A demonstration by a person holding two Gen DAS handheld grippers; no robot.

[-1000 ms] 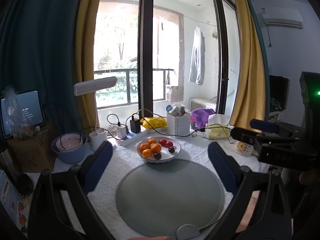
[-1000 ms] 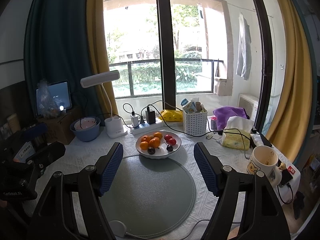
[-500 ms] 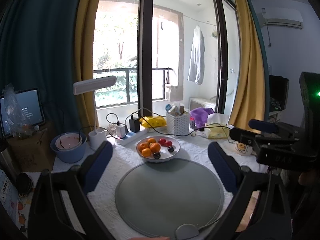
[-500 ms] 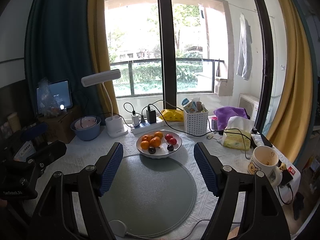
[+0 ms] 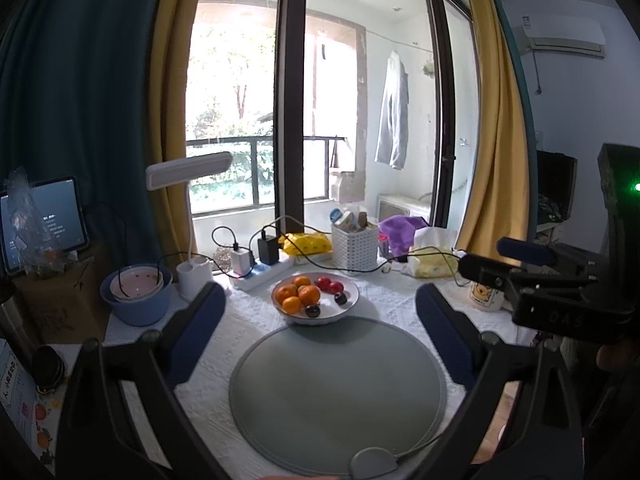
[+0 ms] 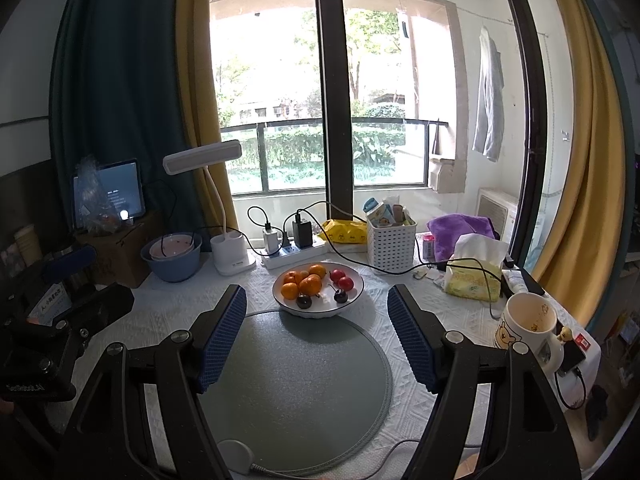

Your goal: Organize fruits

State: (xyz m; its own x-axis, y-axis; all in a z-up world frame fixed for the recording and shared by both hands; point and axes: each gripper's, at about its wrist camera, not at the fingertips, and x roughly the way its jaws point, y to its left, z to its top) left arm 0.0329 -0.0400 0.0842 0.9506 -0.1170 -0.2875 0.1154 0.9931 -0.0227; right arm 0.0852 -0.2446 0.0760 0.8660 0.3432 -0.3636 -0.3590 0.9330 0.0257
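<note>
A white plate [image 5: 352,300] [image 6: 356,294] stands on the table past a round grey mat [image 5: 336,400] [image 6: 292,392]. It holds several small oranges [image 5: 298,296] [image 6: 304,284], red cherry tomatoes [image 5: 330,285] [image 6: 342,279] and two dark cherries [image 5: 326,306] [image 6: 322,299]. My left gripper [image 5: 320,320] is open and empty, held above the mat short of the plate. My right gripper [image 6: 318,312] is open and empty, also above the mat, short of the plate. Each gripper shows at the edge of the other's view.
Behind the plate lie a power strip with chargers [image 6: 296,250], a white basket [image 6: 390,242], a desk lamp [image 6: 232,256] and a yellow bag [image 6: 346,232]. A blue bowl [image 6: 172,260] stands left. A tissue pack [image 6: 474,276] and a mug [image 6: 528,330] stand right.
Both views have shifted only slightly; the grippers stay open and the fruit has not moved.
</note>
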